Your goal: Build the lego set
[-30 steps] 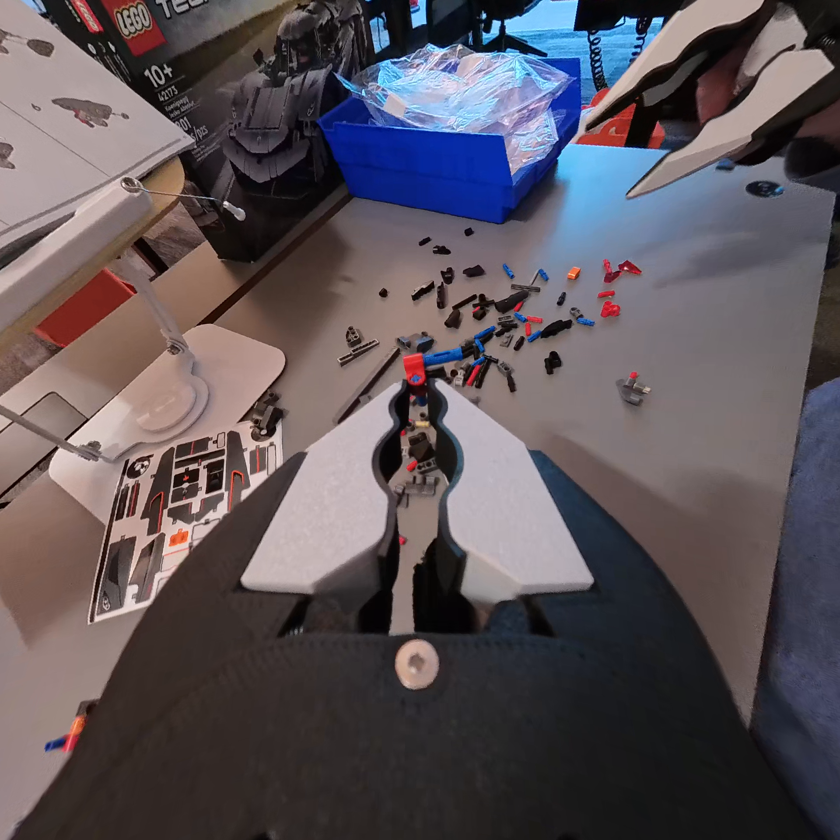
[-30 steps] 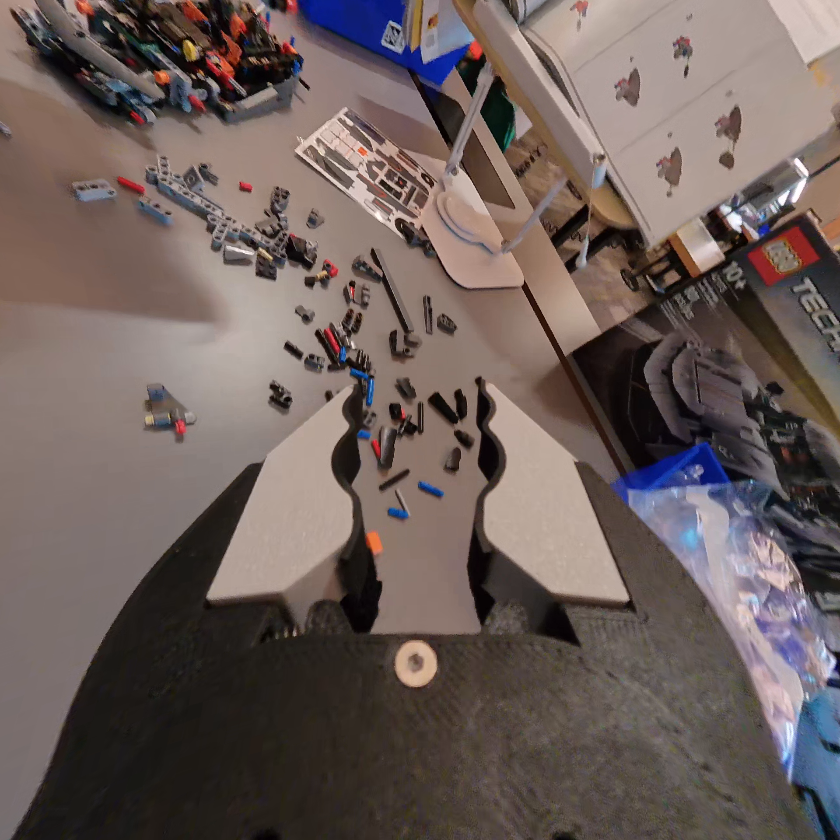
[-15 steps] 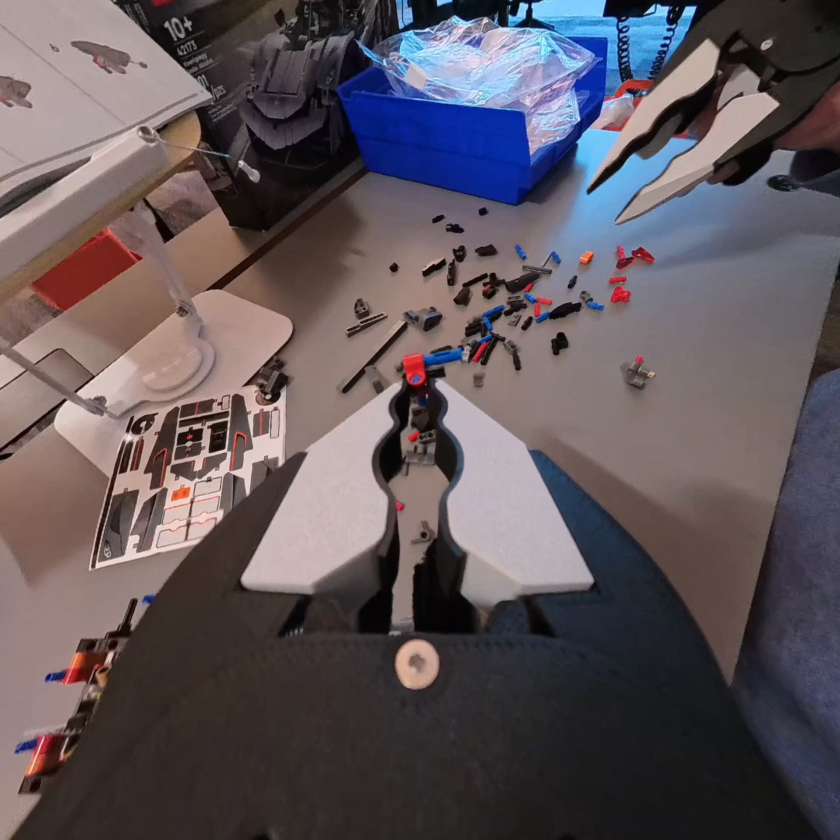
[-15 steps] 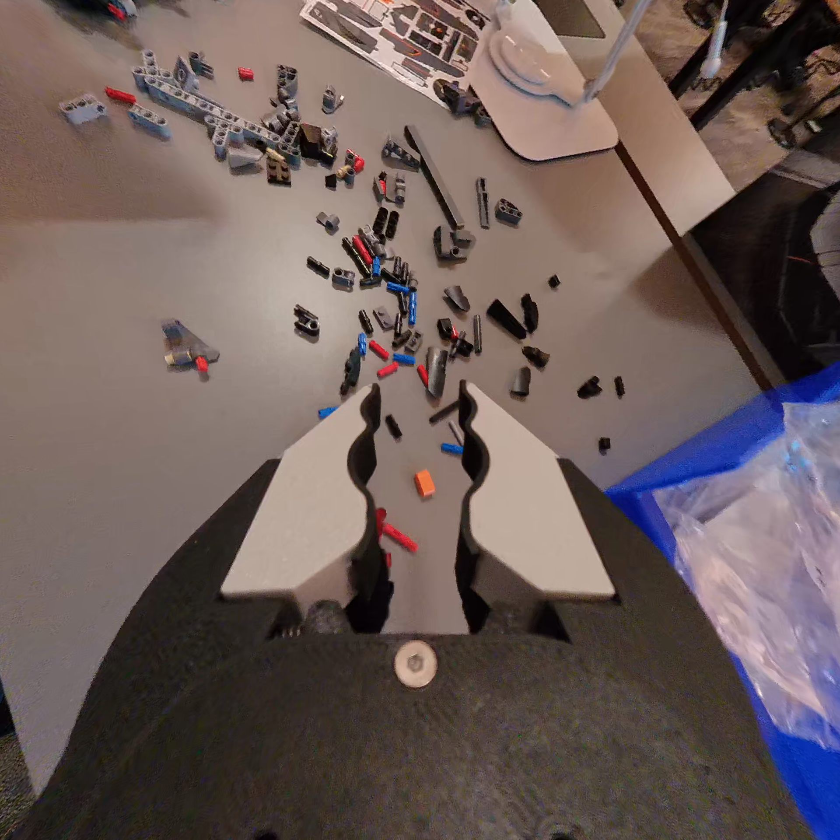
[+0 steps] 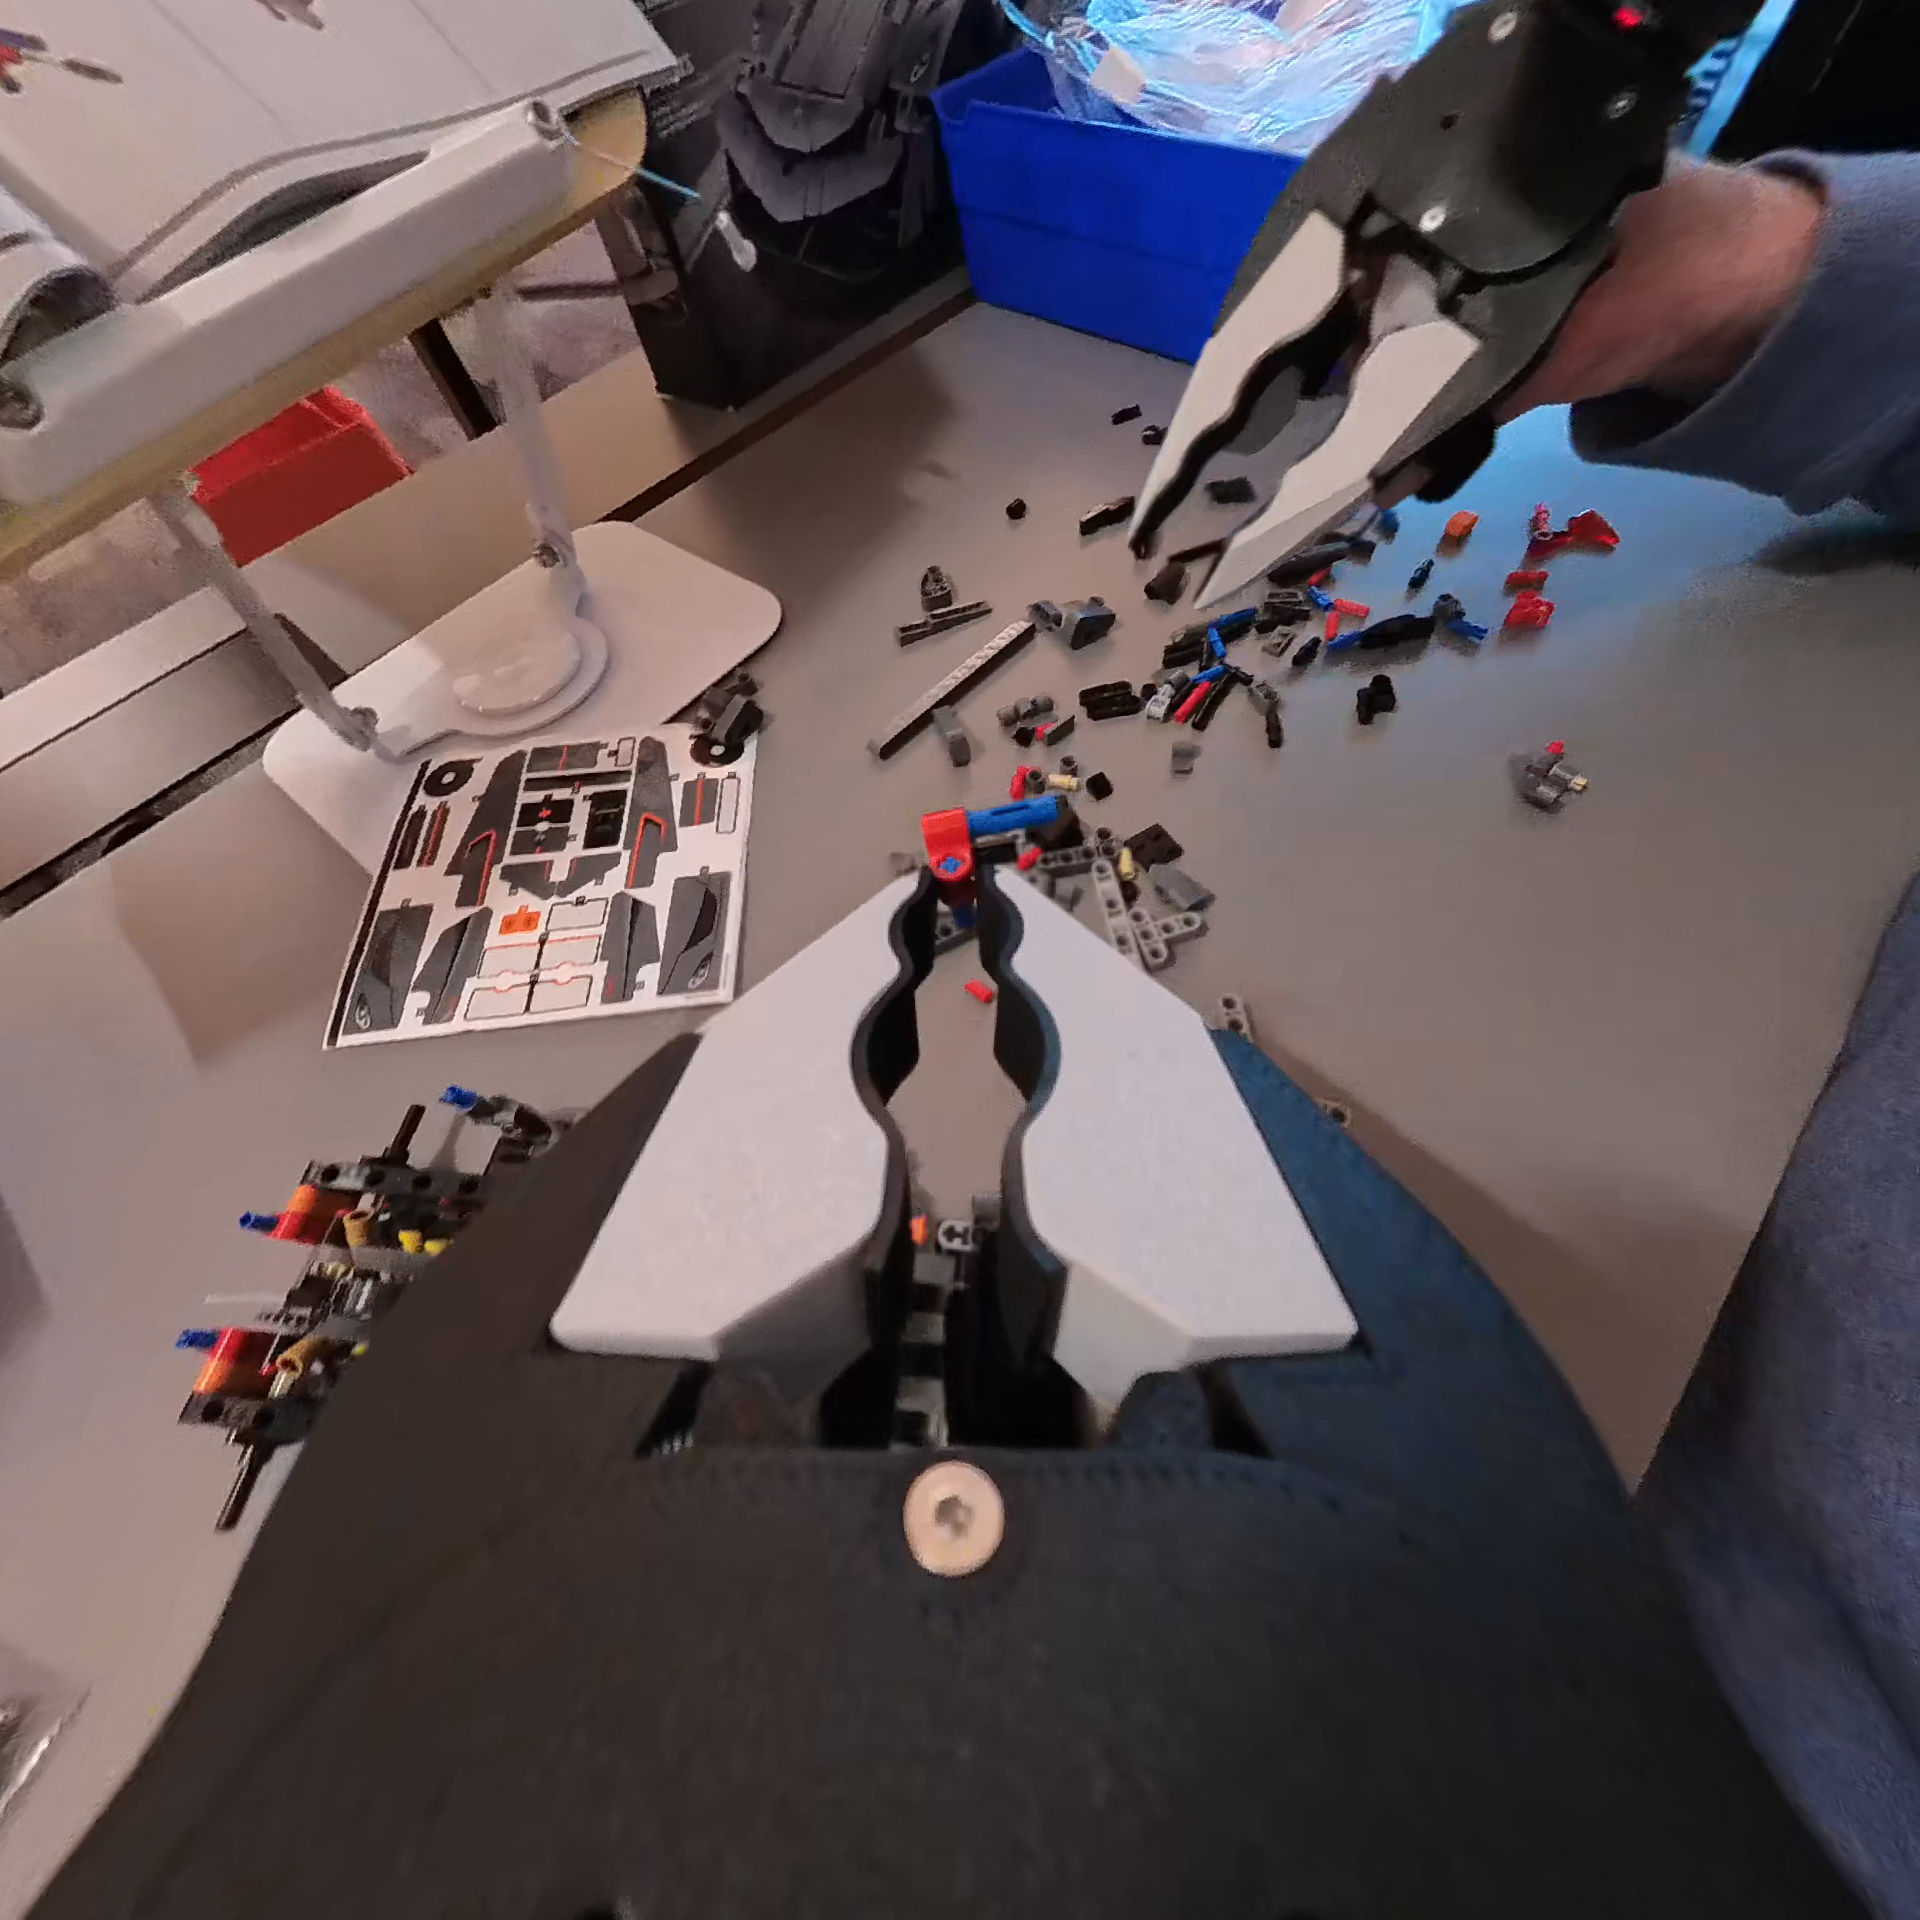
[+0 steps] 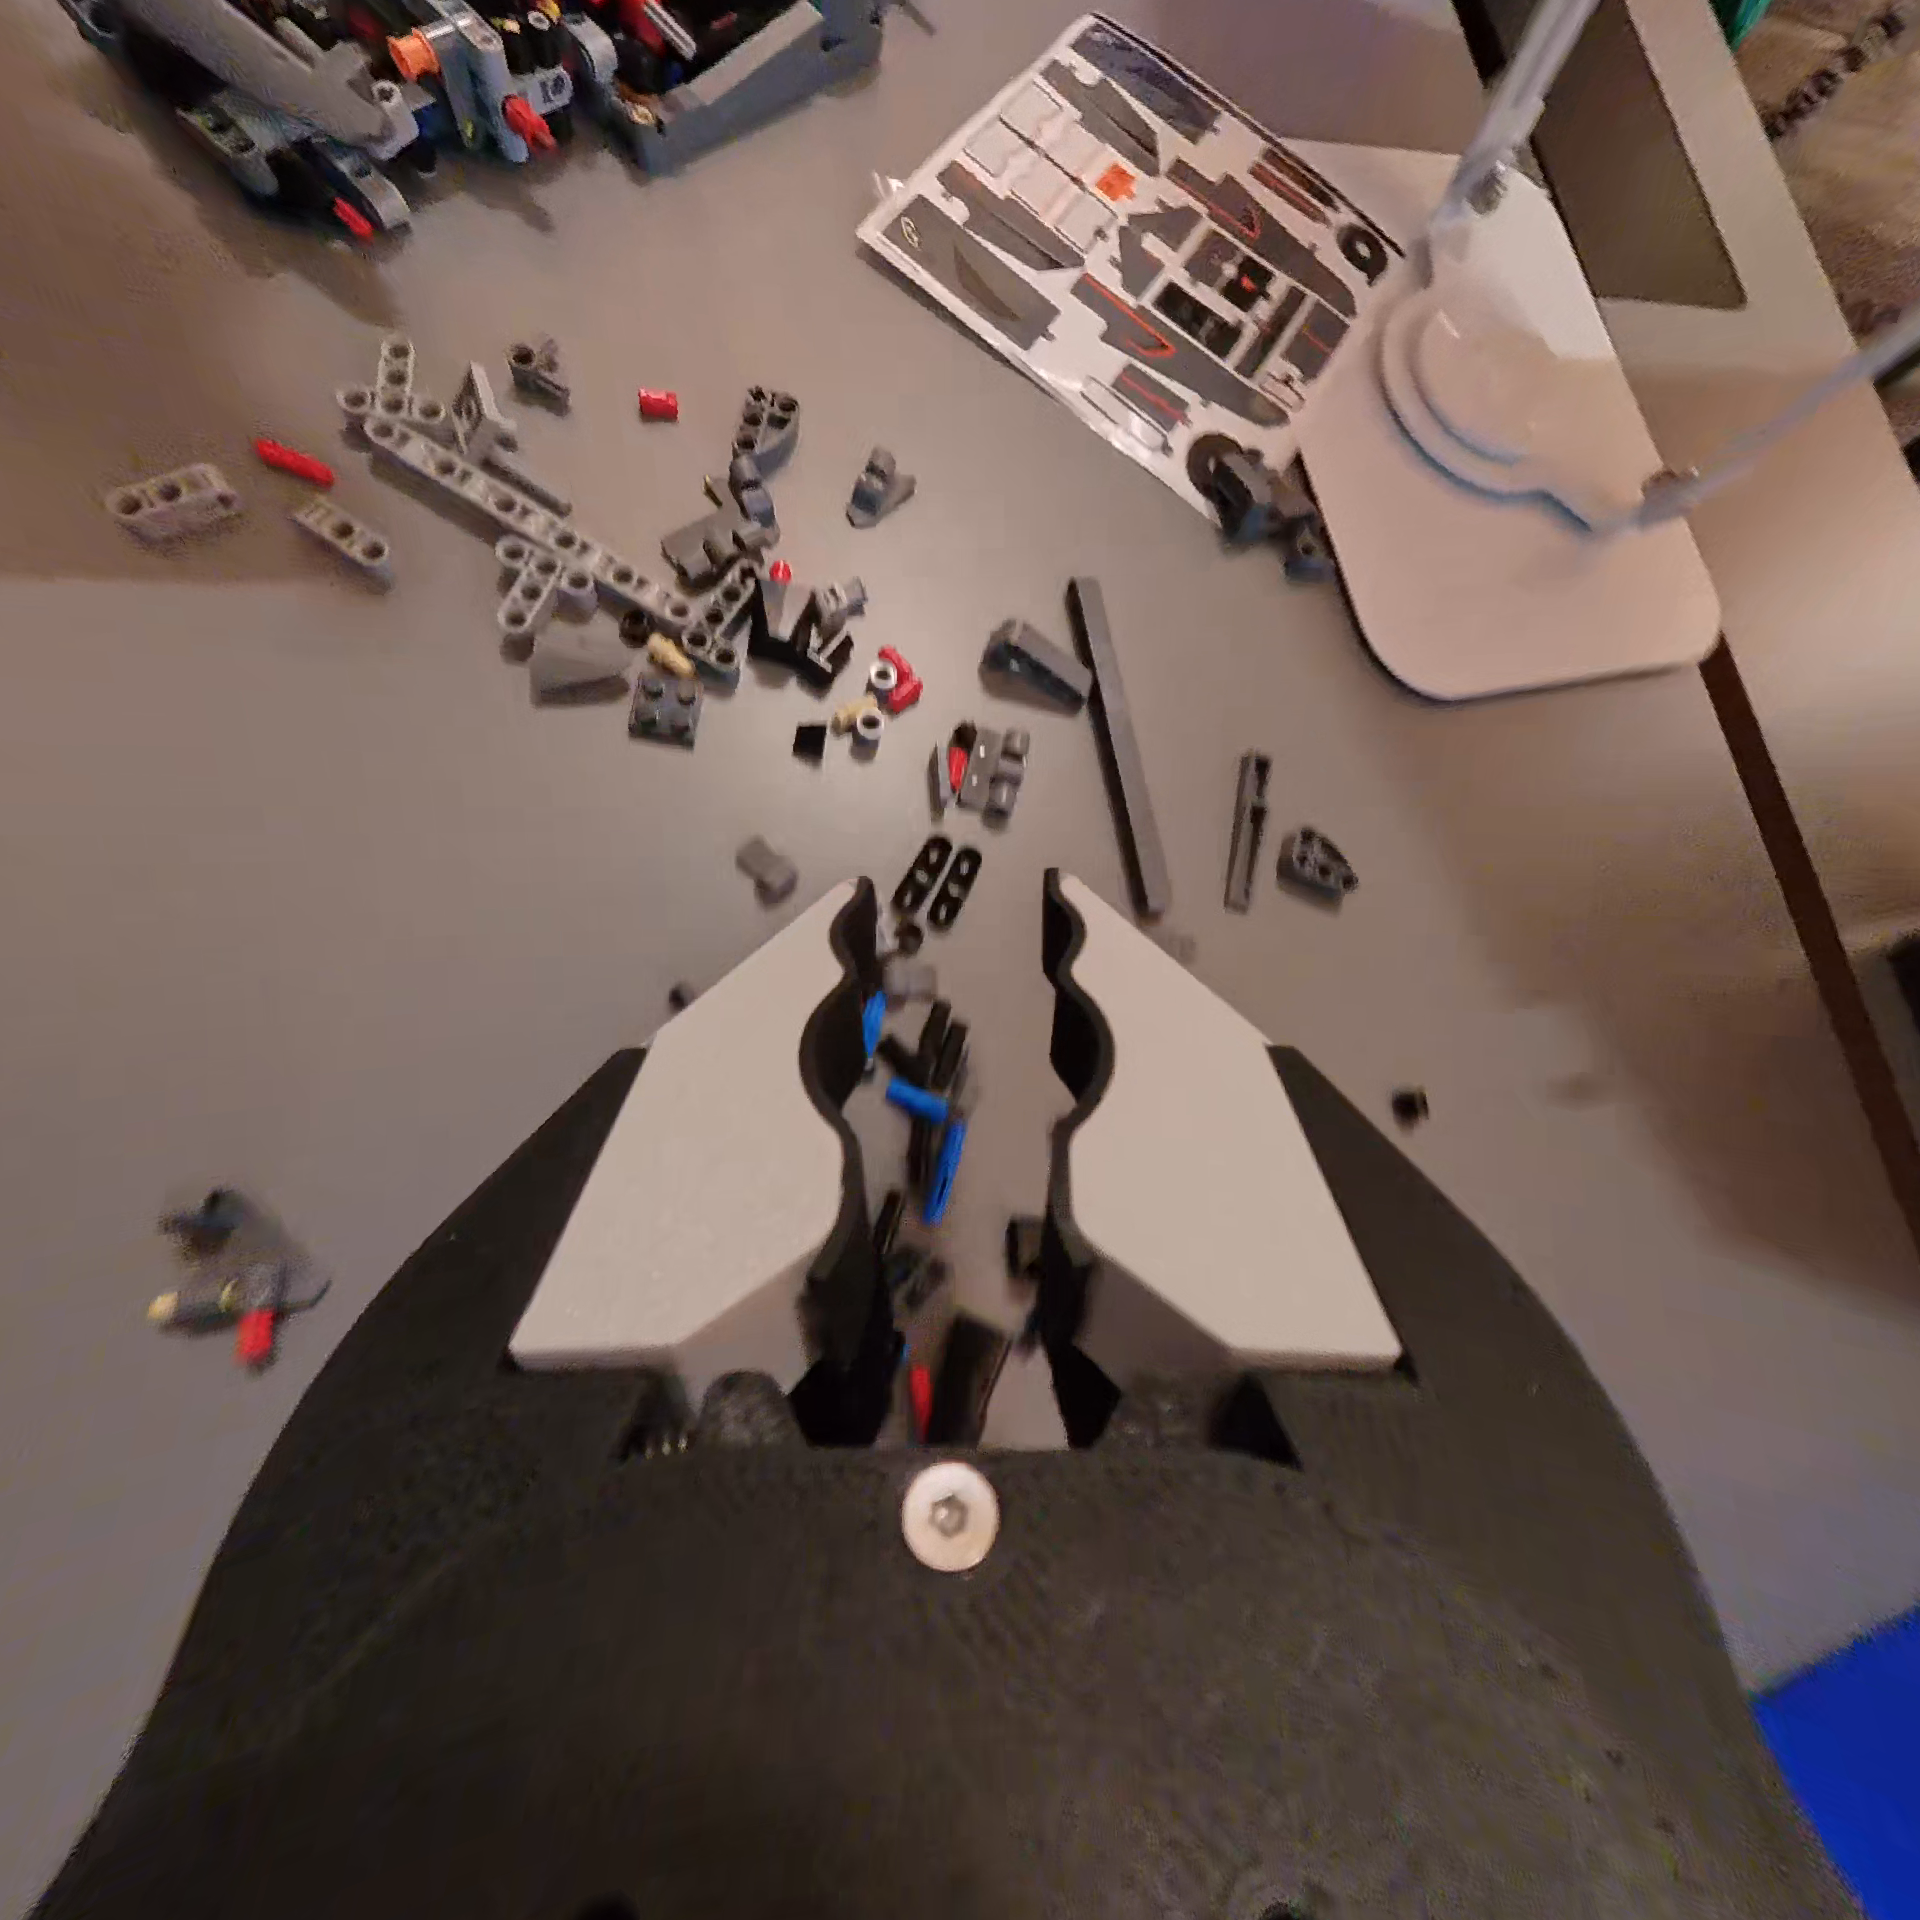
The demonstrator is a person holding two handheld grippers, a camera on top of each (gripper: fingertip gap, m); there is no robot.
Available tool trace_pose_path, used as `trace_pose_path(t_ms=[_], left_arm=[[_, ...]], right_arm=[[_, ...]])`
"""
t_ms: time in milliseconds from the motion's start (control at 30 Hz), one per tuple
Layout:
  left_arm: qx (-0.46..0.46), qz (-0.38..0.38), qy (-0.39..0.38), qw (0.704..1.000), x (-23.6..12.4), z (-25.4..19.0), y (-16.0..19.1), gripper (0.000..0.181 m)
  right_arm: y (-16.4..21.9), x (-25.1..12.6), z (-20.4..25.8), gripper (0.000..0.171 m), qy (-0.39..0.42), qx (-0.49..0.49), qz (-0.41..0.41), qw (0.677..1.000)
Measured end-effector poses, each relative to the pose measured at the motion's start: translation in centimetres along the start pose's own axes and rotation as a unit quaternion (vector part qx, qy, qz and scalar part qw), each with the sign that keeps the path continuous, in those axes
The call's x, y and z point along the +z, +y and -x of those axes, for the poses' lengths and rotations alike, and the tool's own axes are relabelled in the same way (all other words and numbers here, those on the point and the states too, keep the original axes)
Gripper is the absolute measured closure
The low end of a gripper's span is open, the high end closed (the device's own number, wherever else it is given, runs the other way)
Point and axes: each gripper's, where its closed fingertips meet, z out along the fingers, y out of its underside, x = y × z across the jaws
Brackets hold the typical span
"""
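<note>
My left gripper (image 5: pixel 954 883) is shut on a small red connector (image 5: pixel 948 840) with a blue pin (image 5: pixel 1016 815) sticking out to the right, held above the grey table. My right gripper (image 6: pixel 951 896) is open and empty, low over loose black and blue pins (image 6: pixel 940 1101); in the left wrist view it (image 5: pixel 1174 569) hangs over the far pile of small parts (image 5: pixel 1226 665). The partly built model (image 5: pixel 312 1288) lies at the left, and in the right wrist view (image 6: pixel 468 83) at the top left. Grey beams (image 6: pixel 540 540) lie scattered.
A sticker sheet (image 5: pixel 551 883) lies beside the white book-stand base (image 5: pixel 520 644). A blue bin (image 5: pixel 1091 218) with plastic bags and the set's box (image 5: pixel 790 208) stand at the back. A small grey sub-assembly (image 5: pixel 1548 774) sits apart at the right. A person's sleeve (image 5: pixel 1818 332) holds the right gripper. One gripper's finger ends stand about 20 centimeters off the other's. The right gripper is farther from the partly built model (image 5: pixel 312 1288), some 35 centimeters, than the left, some 25 centimeters.
The right gripper has come down and toward the loose pieces, still open. The left gripper has pulled back and left with the red-and-blue piece; the model now shows.
</note>
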Motion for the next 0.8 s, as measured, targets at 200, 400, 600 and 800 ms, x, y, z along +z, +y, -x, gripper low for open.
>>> trace_pose_path(t_ms=[200, 400, 600, 800], left_arm=[[-0.013, 0.002, -0.018, 1.0, -1.2, 1.3, 1.1, 0.175], [-0.026, -0.004, -0.02, 0.999, -1.3, 2.5, 1.4, 0.176], [-0.026, 0.0, -0.024, 0.999, -1.1, 2.9, 1.8, 0.175], [-0.051, -0.008, -0.023, 0.998, -1.3, 3.9, 2.3, 0.175]], right_arm=[[-2.4, 2.5, -3.6, 0.14, 0.0, -0.006, -0.005, 1.0], [-3.4, 3.3, -7.5, 0.136, -0.008, 0.021, -0.01, 1.0], [-2.8, 3.2, -10.6, 0.138, 0.032, 0.0, 0.026, 0.999], [1.8, 3.9, -10.6, 0.14, -0.017, 0.029, 0.084, 0.996]])
